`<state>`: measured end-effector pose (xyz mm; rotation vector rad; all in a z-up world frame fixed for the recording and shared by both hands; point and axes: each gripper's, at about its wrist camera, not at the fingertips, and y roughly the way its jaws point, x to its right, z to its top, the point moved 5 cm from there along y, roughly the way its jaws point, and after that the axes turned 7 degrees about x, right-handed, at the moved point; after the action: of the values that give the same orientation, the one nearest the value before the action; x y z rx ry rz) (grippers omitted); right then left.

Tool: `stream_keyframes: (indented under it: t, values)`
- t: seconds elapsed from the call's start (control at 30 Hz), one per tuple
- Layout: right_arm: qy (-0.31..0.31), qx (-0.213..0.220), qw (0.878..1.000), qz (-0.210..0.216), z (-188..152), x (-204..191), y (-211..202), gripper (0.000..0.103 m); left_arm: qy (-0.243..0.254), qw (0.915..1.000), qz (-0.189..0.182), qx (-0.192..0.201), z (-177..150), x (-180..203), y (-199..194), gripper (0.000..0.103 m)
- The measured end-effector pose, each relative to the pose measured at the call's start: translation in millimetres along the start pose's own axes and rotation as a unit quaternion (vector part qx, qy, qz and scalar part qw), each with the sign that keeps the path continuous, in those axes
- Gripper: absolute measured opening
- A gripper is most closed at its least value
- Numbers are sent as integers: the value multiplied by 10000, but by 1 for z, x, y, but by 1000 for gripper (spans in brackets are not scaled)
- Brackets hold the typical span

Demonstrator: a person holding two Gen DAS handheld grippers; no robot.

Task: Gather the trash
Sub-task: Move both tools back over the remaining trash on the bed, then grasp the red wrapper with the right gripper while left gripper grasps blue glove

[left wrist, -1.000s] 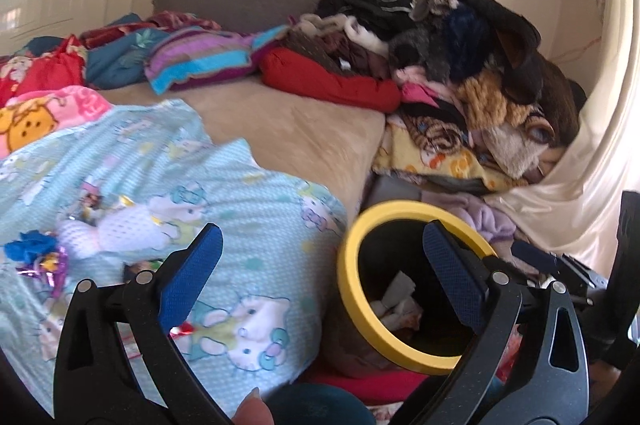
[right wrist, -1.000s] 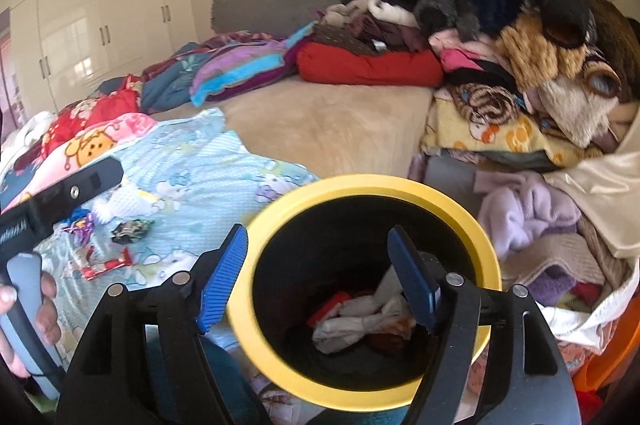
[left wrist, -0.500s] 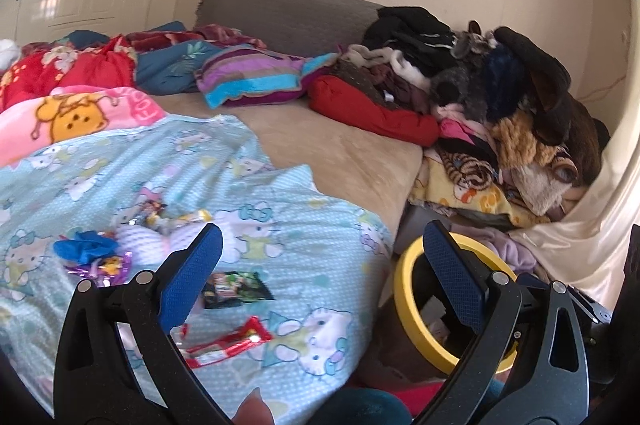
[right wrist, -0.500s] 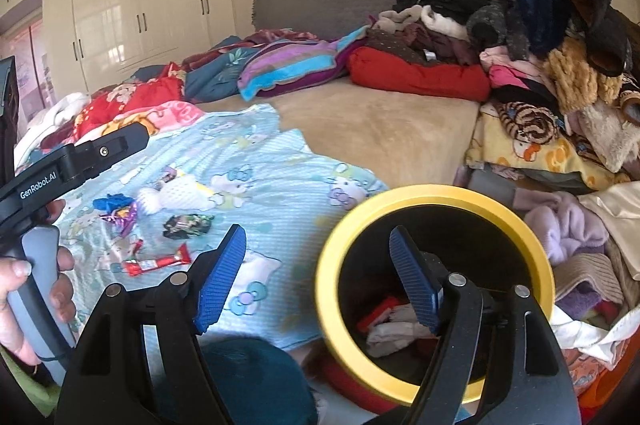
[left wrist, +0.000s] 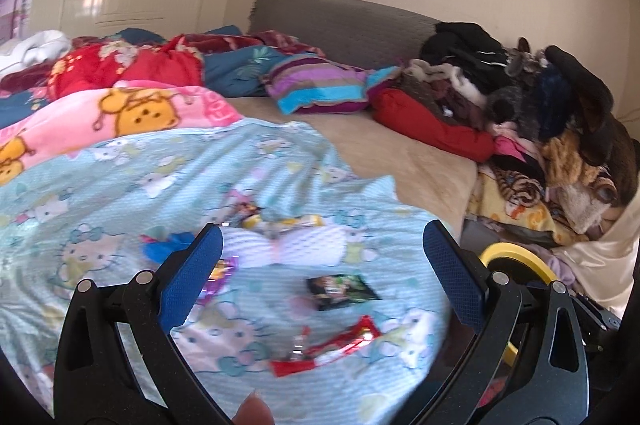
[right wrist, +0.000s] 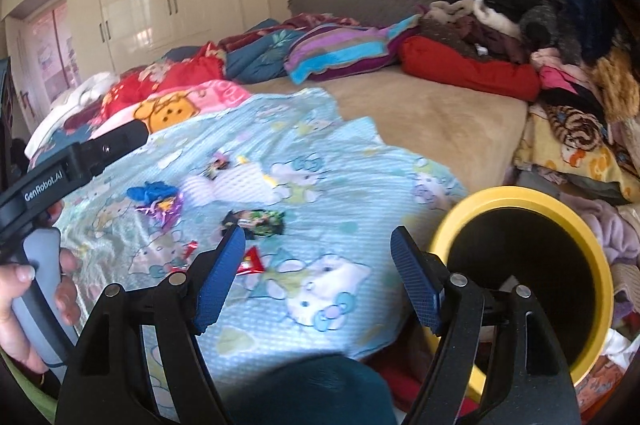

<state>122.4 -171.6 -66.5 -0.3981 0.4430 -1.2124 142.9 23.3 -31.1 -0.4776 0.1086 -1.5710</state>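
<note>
Now both views have swung from the yellow-rimmed bin (right wrist: 520, 265) to wrappers (left wrist: 324, 349) littering the blue blanket (left wrist: 120, 185). Left tongs (left wrist: 320, 265) and right tongs (right wrist: 316, 265) gape empty, so another pickup looks next.

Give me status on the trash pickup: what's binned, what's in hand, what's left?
Done: cannot tell; nothing shows inside the yellow-rimmed bin in these views. In hand: nothing; left claw and right claw are both open and empty. Left on the light-blue blanket: red wrapper, dark snack packet, crumpled blue scrap, shiny purple wrapper, plus smaller wrappers beyond.
</note>
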Motion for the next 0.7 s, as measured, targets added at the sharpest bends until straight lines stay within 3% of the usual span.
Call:
stream_keyframes:
  t: [0.47, 0.7]
  values:
    - [149, -588, 9982, 18, -19, -44, 54, 73, -243, 9981, 560, 43, -3, -67, 1, 92]
    - [539, -1084, 9926, 33, -39, -54, 92, 73, -327, 9955, 871, -183, -18, -100, 14, 92]
